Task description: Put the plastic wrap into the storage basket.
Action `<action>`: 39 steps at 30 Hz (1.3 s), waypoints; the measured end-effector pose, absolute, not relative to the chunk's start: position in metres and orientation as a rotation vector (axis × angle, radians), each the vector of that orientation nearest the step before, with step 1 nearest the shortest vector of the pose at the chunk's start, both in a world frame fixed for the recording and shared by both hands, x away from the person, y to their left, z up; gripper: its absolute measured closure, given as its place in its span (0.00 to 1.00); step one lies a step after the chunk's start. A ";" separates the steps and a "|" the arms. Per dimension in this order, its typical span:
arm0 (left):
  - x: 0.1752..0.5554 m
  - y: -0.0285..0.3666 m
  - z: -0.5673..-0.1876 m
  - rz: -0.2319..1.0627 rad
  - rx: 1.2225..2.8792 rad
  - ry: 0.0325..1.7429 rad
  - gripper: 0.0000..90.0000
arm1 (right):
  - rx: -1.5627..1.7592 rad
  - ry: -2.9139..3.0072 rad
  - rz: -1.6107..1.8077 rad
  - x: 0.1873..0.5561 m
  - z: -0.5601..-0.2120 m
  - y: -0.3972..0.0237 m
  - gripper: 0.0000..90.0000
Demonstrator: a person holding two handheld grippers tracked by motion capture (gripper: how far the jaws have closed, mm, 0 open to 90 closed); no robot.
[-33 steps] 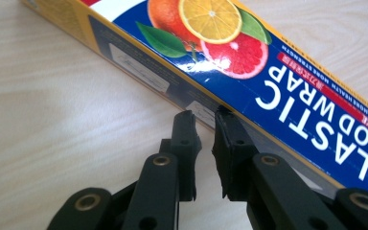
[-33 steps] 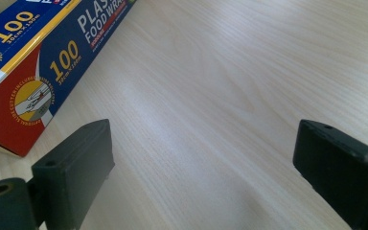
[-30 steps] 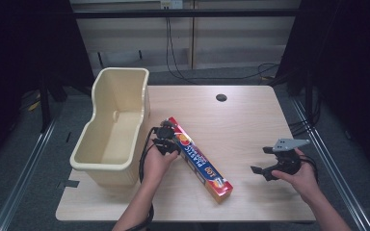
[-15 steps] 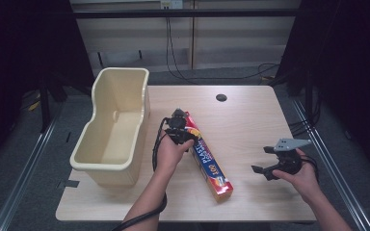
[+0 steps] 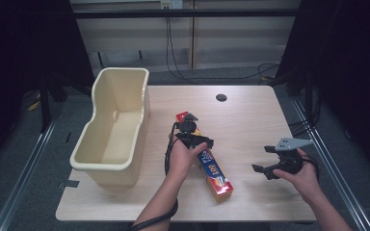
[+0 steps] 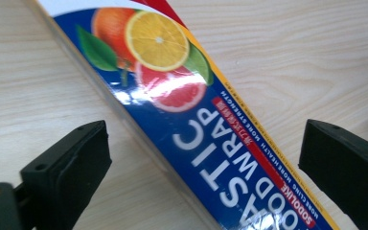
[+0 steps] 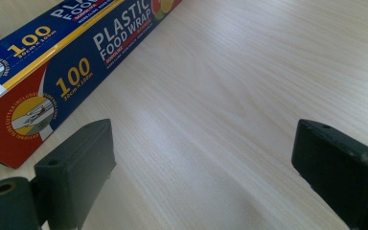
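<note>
**Left gripper opened over the plastic food wrap box**

The left gripper [image 5: 191,129] stands over the far half of the plastic food wrap box [image 5: 205,159], and its jaws have just been opening; now they are wide. In the left gripper view the box [image 6: 196,124] passes between the two black pads, but neither pad presses on it, so nothing is held. The right gripper [image 5: 272,161] rests apart at the right side of the counter [image 5: 250,120], its jaws also wide and with only bare wood between them; the near red end of the box [image 7: 52,72] lies just beside its left pad in the right gripper view.

The box lies flat on the counter, diagonal, with one end pointing to the far side and the other end toward the person. To the left of it, near but not touching, stands a cream plastic tub [image 5: 113,127].

I judge the box to be light, long and rather stiff, made of thin cardboard with a glossy print. The glossy faces may slip a little under the pads, and a strong squeeze could dent the walls. Because it is long, a grip near one end would let the other end sag or swing. The better place is probably across the narrow width, close to the middle of the length, with moderate pressure.
</note>
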State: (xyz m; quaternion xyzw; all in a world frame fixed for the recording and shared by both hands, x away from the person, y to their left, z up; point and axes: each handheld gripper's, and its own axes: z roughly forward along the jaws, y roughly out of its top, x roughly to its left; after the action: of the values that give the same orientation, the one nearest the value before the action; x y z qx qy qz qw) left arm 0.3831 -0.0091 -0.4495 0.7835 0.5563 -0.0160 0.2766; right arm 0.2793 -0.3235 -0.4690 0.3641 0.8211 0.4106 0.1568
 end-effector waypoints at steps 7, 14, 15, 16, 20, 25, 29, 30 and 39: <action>0.383 -0.022 -0.461 -0.012 2.126 1.536 0.01 | 1.047 2.346 1.178 0.279 -0.469 -0.324 0.08; 0.384 -0.023 -0.469 -0.025 2.156 1.529 0.00 | 1.044 2.344 1.174 0.279 -0.469 -0.324 0.08; 0.386 -0.022 -0.468 -0.043 2.177 1.518 0.00 | 1.045 2.344 1.176 0.279 -0.469 -0.324 0.09; 0.386 -0.022 -0.468 -0.043 2.177 1.518 0.01 | 1.045 2.344 1.176 0.279 -0.469 -0.324 0.09; 0.388 -0.015 -0.462 -0.042 2.252 1.525 0.11 | 1.045 2.332 1.175 0.279 -0.468 -0.326 0.09; 0.388 -0.001 -0.457 -0.054 2.301 1.498 0.24 | 1.053 2.328 1.183 0.279 -0.468 -0.327 0.09; 0.388 0.003 -0.452 -0.035 2.340 1.499 0.35 | 1.056 2.326 1.186 0.279 -0.467 -0.325 0.09; 0.388 0.004 -0.450 -0.031 2.366 1.495 0.35 | 1.056 2.326 1.186 0.279 -0.467 -0.325 0.09; 0.391 0.006 -0.449 0.076 2.404 1.397 0.40 | 1.049 2.320 1.185 0.280 -0.467 -0.326 0.09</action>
State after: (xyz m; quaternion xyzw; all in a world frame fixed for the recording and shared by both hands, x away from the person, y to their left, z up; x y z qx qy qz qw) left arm 0.3907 0.0063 -0.4493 0.8503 0.4941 0.0268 0.1791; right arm 0.2796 -0.3260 -0.4668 0.3682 0.8147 0.4160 0.1659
